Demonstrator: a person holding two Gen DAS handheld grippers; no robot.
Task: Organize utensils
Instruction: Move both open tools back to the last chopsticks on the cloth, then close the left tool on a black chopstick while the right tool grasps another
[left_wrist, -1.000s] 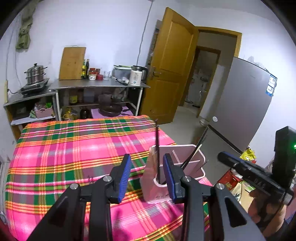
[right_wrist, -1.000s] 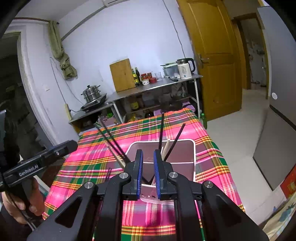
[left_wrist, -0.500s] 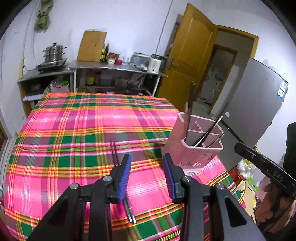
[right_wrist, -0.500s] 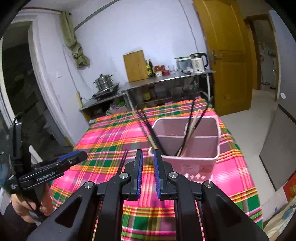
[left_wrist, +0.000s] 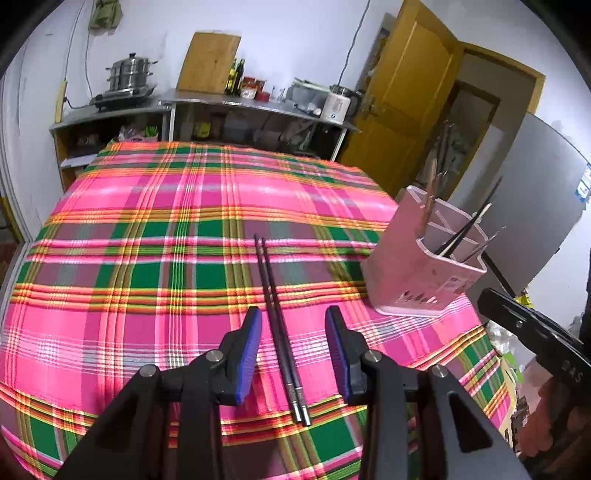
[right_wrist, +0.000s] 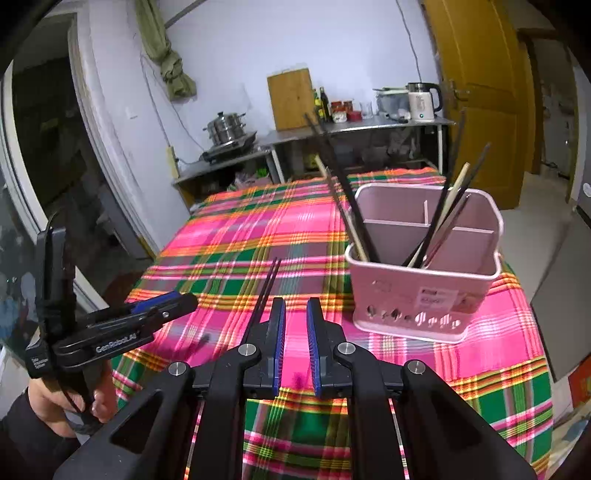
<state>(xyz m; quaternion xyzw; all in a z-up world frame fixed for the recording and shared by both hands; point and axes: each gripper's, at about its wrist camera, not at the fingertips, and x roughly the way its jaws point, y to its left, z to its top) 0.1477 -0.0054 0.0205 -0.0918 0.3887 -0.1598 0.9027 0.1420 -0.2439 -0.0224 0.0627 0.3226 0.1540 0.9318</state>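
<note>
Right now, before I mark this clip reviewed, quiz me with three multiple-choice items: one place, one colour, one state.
1. Where does the loose pair of dark chopsticks lie?
A. flat on the tablecloth
B. inside the utensil holder
C. on the far shelf

2. What colour is the utensil holder?
A. blue
B. pink
C. white

3. How does the left gripper stand?
A. shut on the chopsticks
B. open, astride the chopsticks
C. shut, empty

Answers: 1 A, they lie loose on the plaid cloth, apart from the holder. 2 B, its walls are pale pink. 3 B, gaps show between both pads and the pair.
</note>
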